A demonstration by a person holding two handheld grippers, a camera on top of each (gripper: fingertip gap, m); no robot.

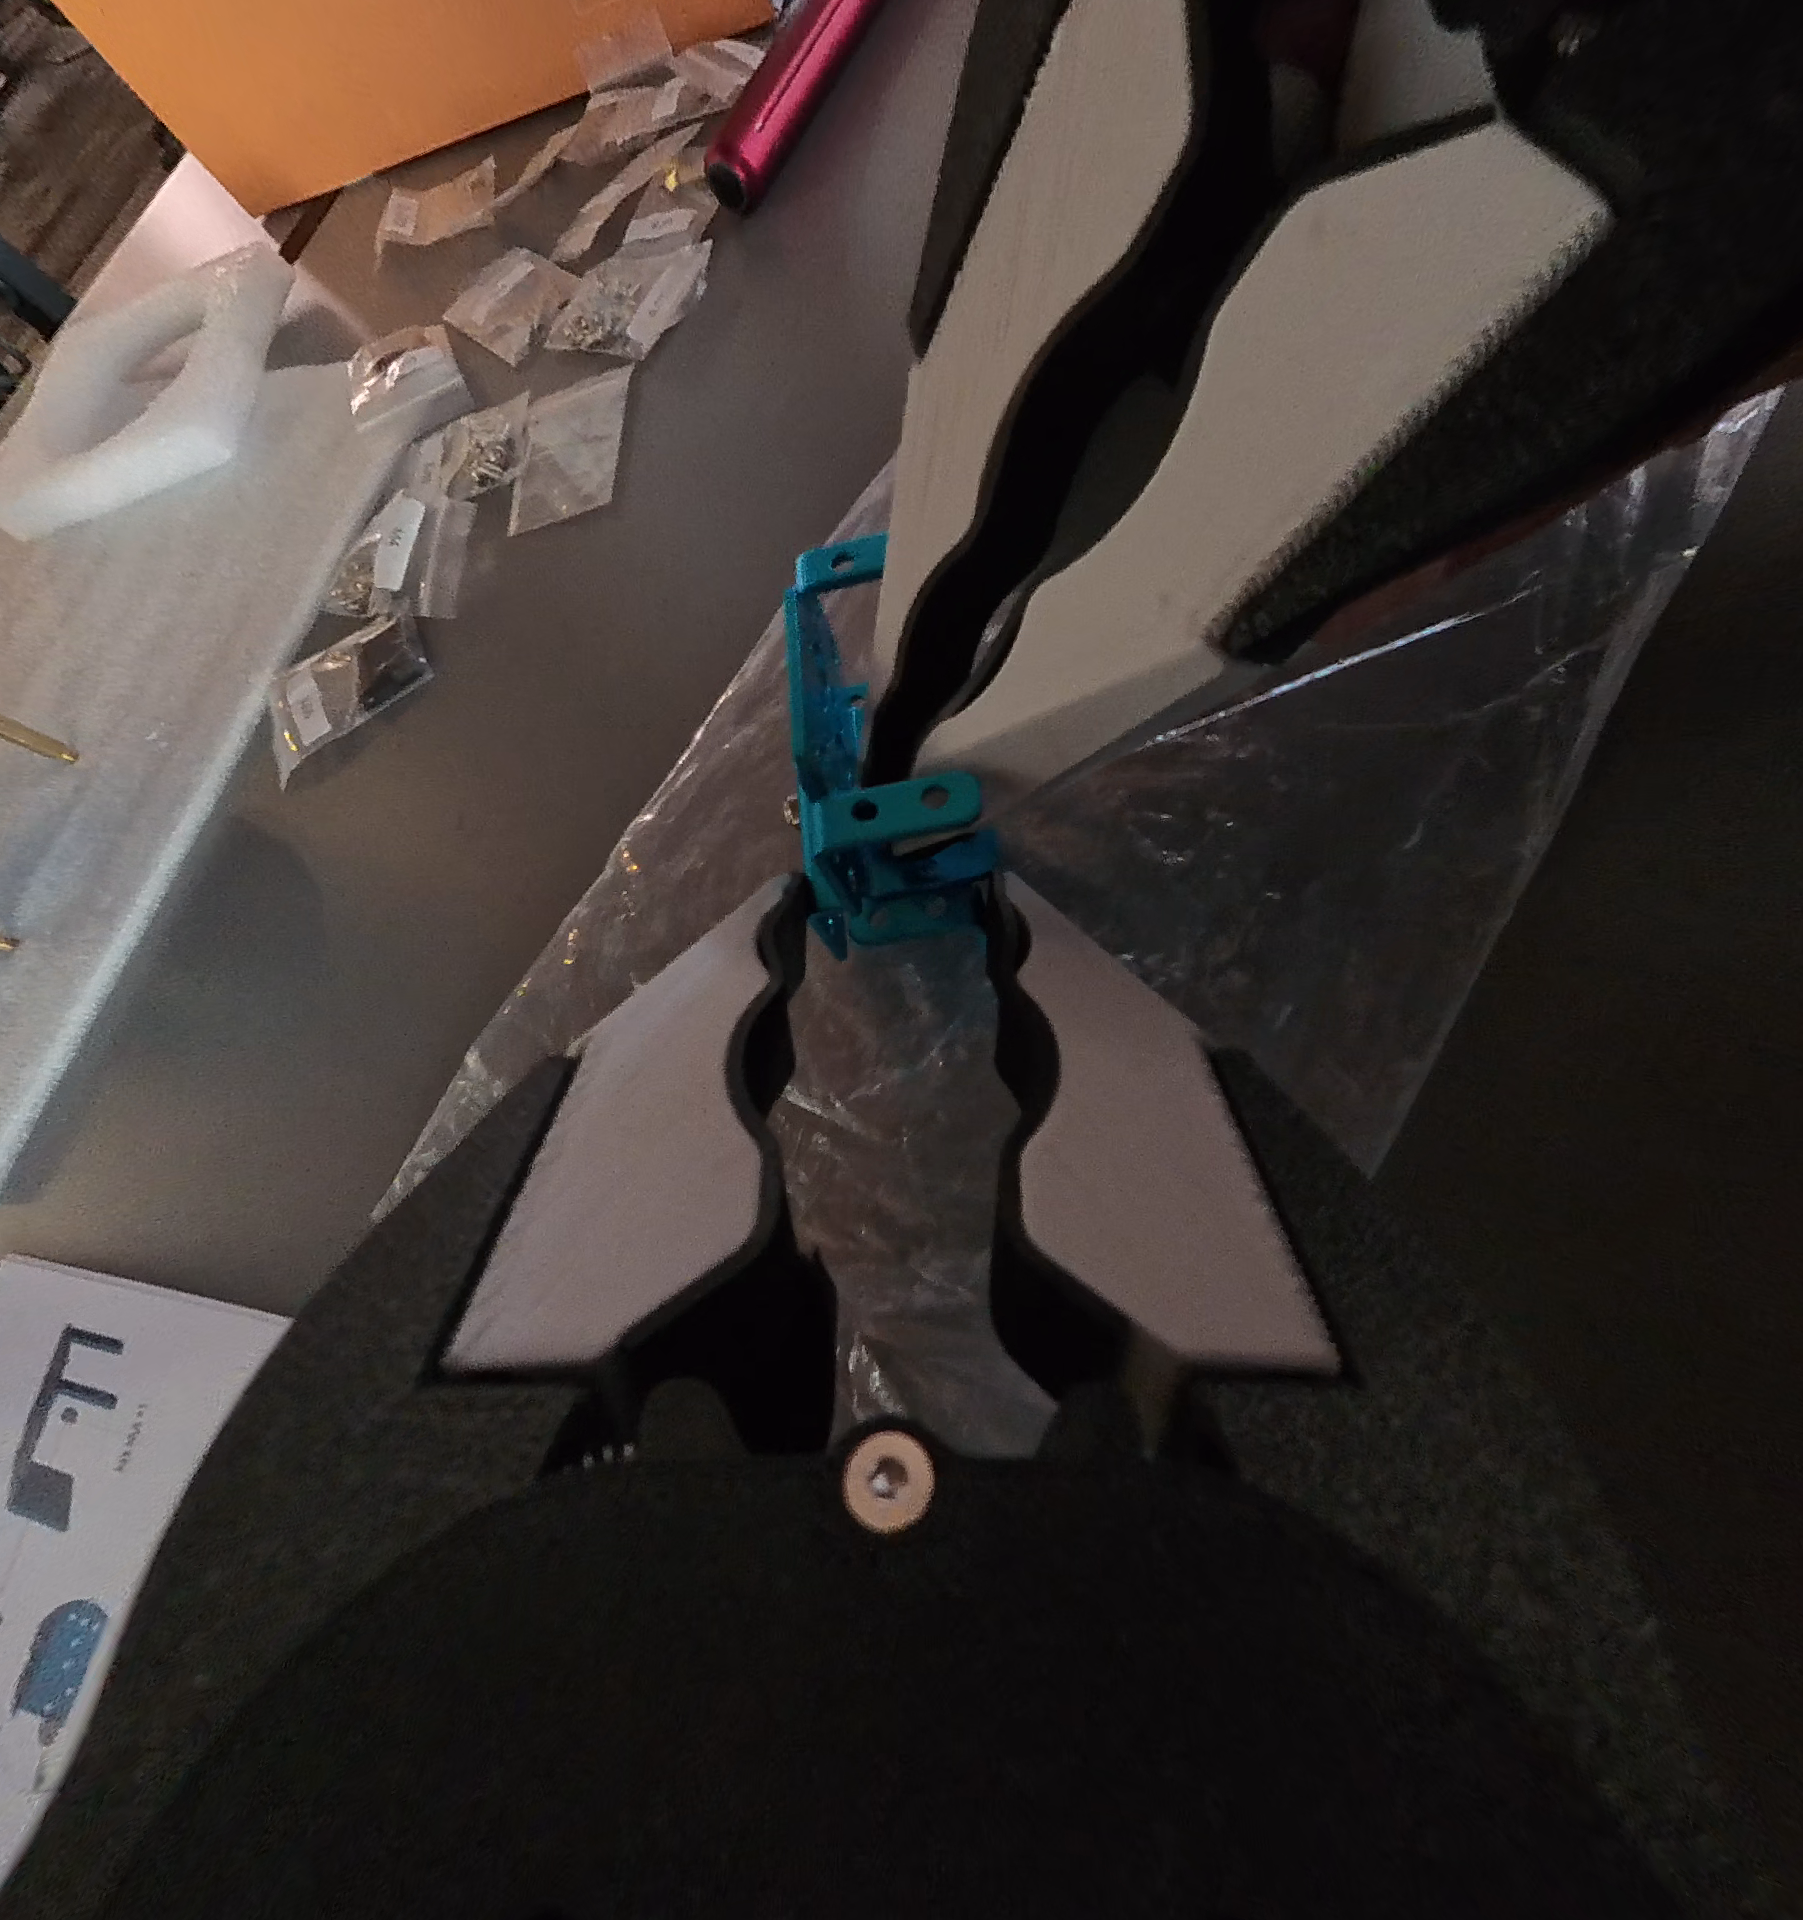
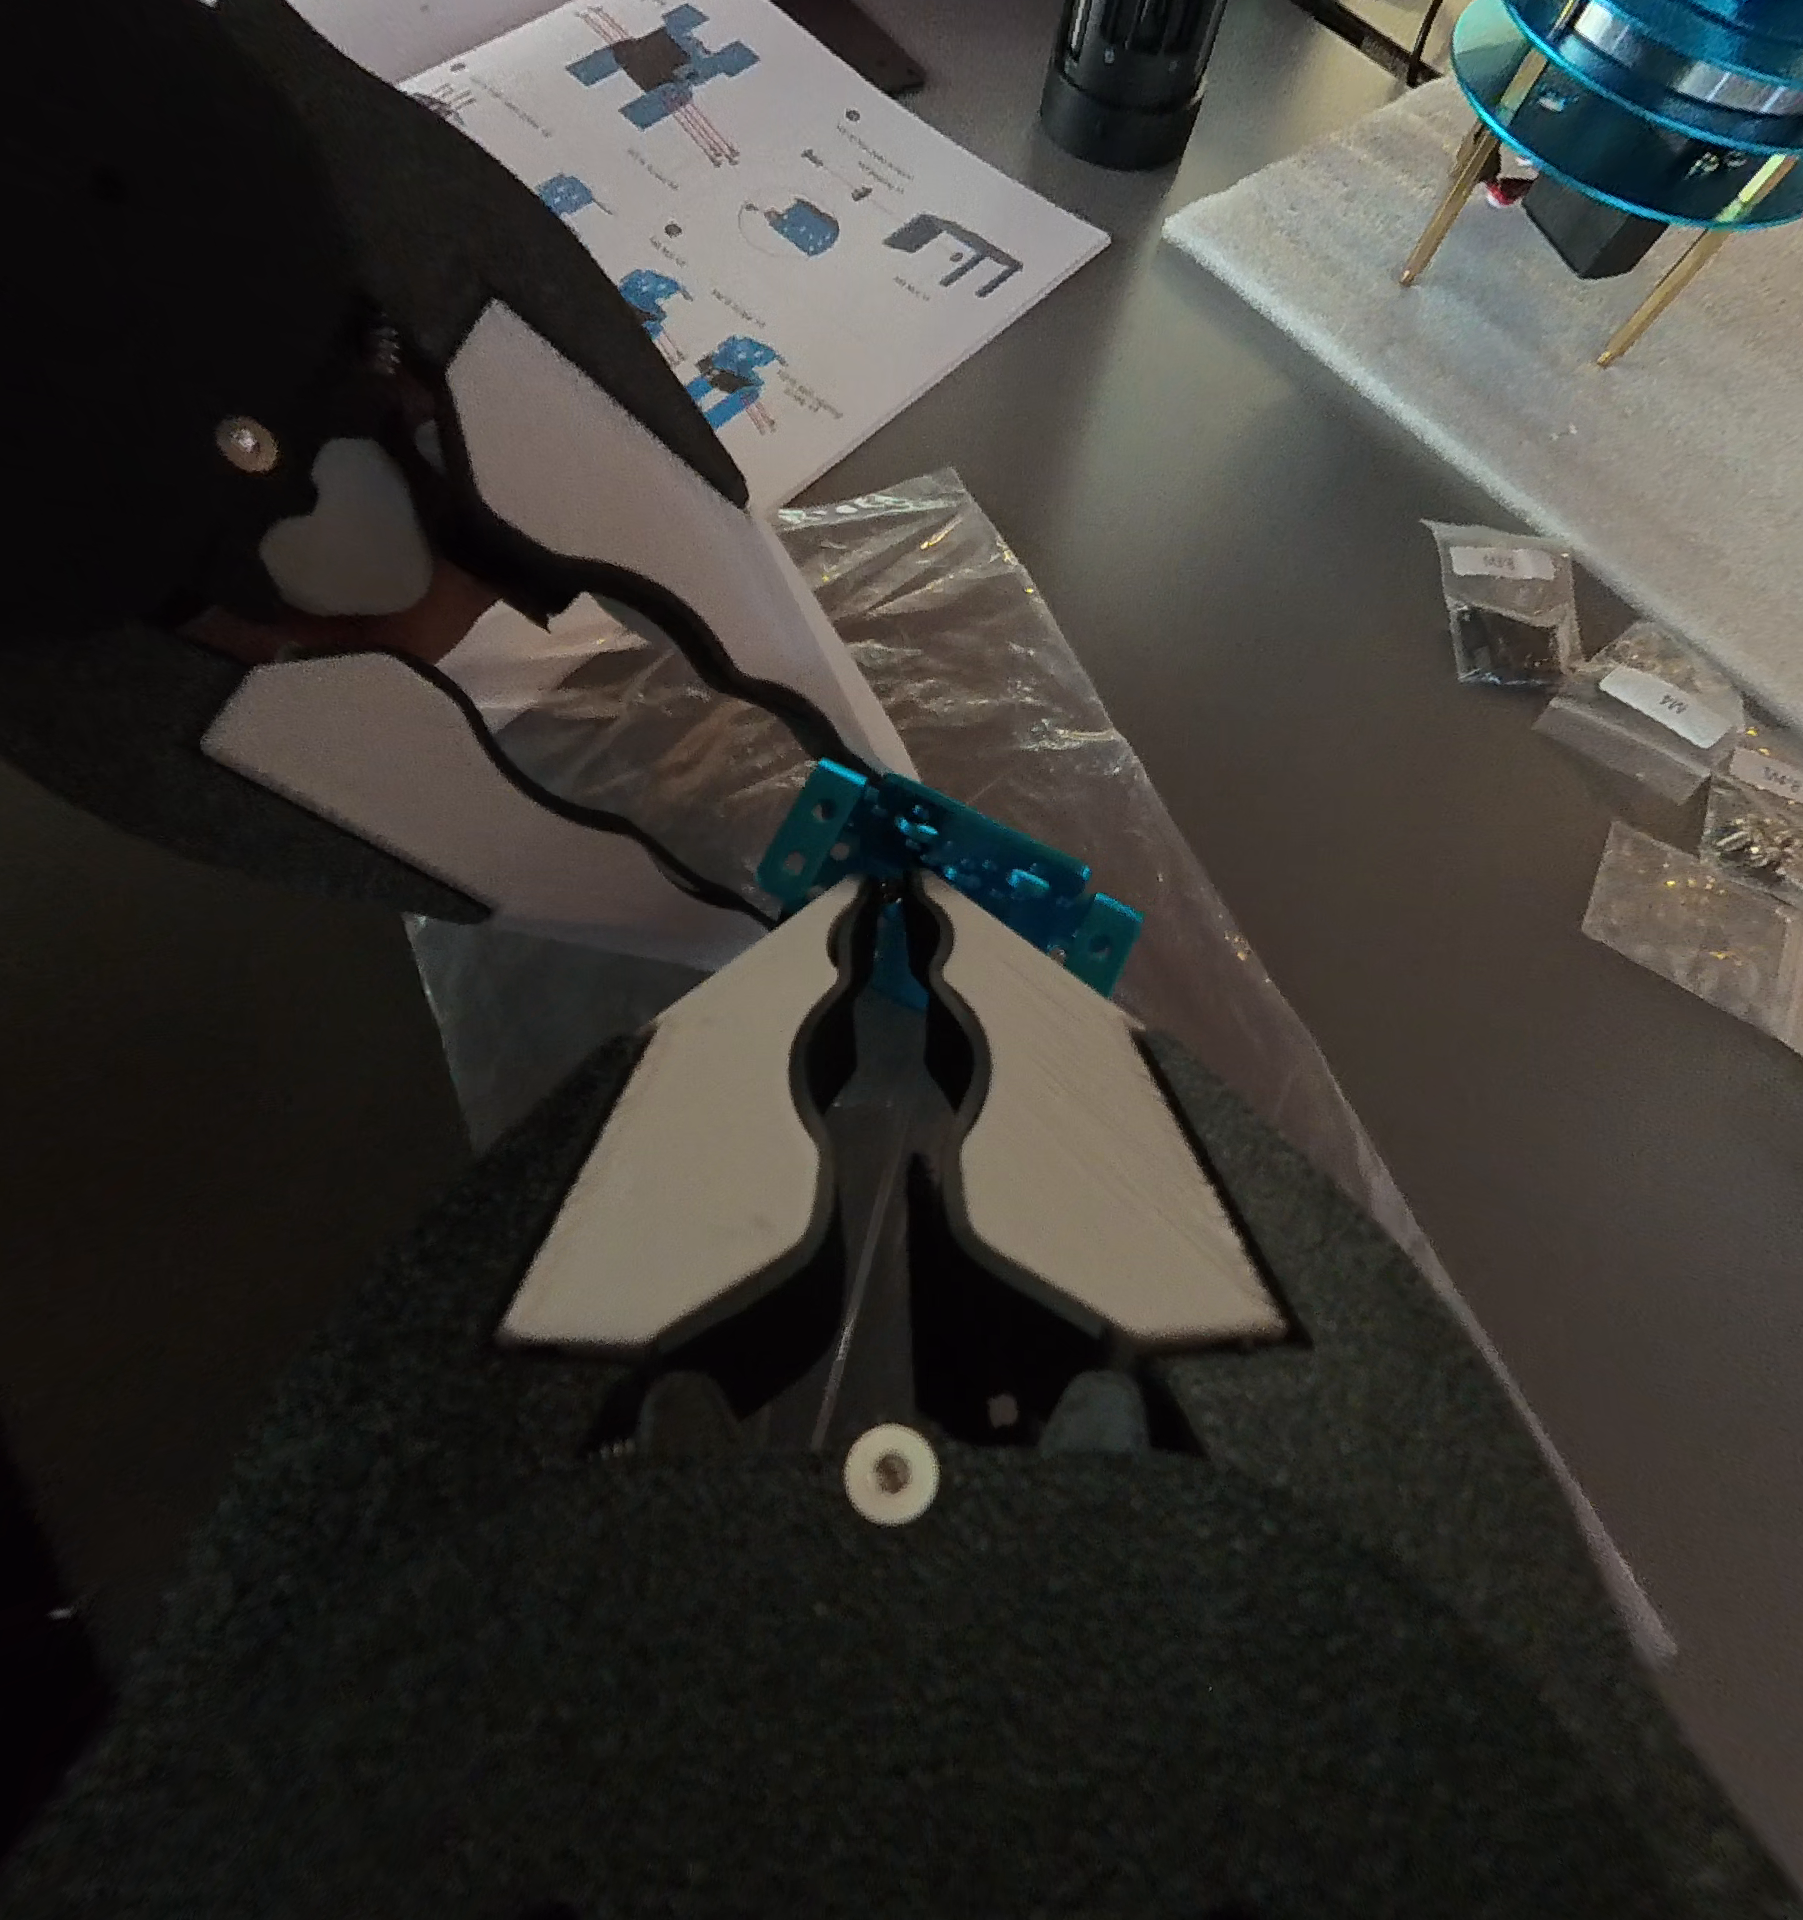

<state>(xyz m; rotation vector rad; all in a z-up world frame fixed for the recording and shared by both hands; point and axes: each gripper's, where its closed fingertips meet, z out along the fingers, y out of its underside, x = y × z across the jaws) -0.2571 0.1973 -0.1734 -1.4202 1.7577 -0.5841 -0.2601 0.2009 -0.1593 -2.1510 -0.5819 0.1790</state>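
A: Both tools meet on the blue metal brackets (image 2: 938,862)?

B: Yes. The right tool (image 2: 892,902) is closed on one bracket's flange, and the left tool (image 1: 897,899) is pinched on the bracket piece at its own tips. The two pieces sit against each other, held in the air above a clear plastic bag (image 2: 990,665) lying flat on the counter (image 2: 1396,831). My guess is that each tool steadies one piece so their holes can line up.

A: Anything in that bag?

B: It looks empty, though the glare makes it hard to be sure. The small zip bags (image 1: 523,416) beside it hold screws and other little hardware; each has a white label.

A: And farther out?

B: An instruction sheet (image 2: 824,208) lies open, and a blue disc assembly on brass posts (image 2: 1645,156) stands on a white foam sheet (image 2: 1499,364). There is also a white foam block (image 1: 138,395), an orange box (image 1: 377,73), and a magenta tube (image 1: 783,94).
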